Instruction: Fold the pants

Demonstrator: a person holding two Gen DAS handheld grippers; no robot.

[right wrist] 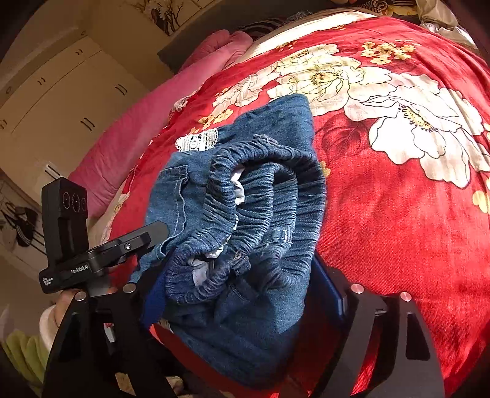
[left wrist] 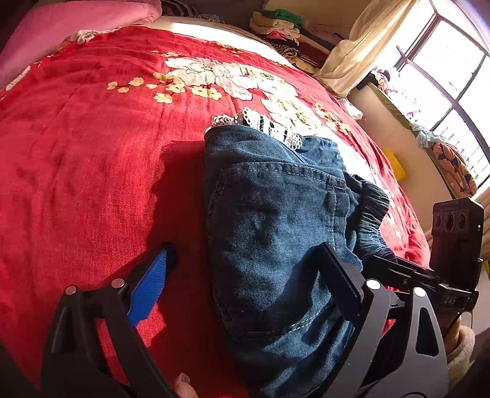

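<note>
Blue denim pants (left wrist: 275, 220) with white lace trim (left wrist: 269, 125) lie folded in a bundle on the red flowered bedspread (left wrist: 92, 153). My left gripper (left wrist: 245, 275) is open; its blue-padded finger (left wrist: 150, 284) rests on the bedspread left of the bundle and its other finger (left wrist: 340, 281) lies on the denim. In the right wrist view the elastic waistband (right wrist: 260, 196) faces the camera. My right gripper (right wrist: 245, 294) is open, with the waistband end of the pants (right wrist: 239, 306) between its fingers.
A pink quilt (left wrist: 61, 33) lies at the head of the bed. Stacked clothes (left wrist: 284, 27) sit beyond the far edge by a curtain (left wrist: 361, 46) and window (left wrist: 444, 70). White cabinets (right wrist: 61, 101) stand past the other side.
</note>
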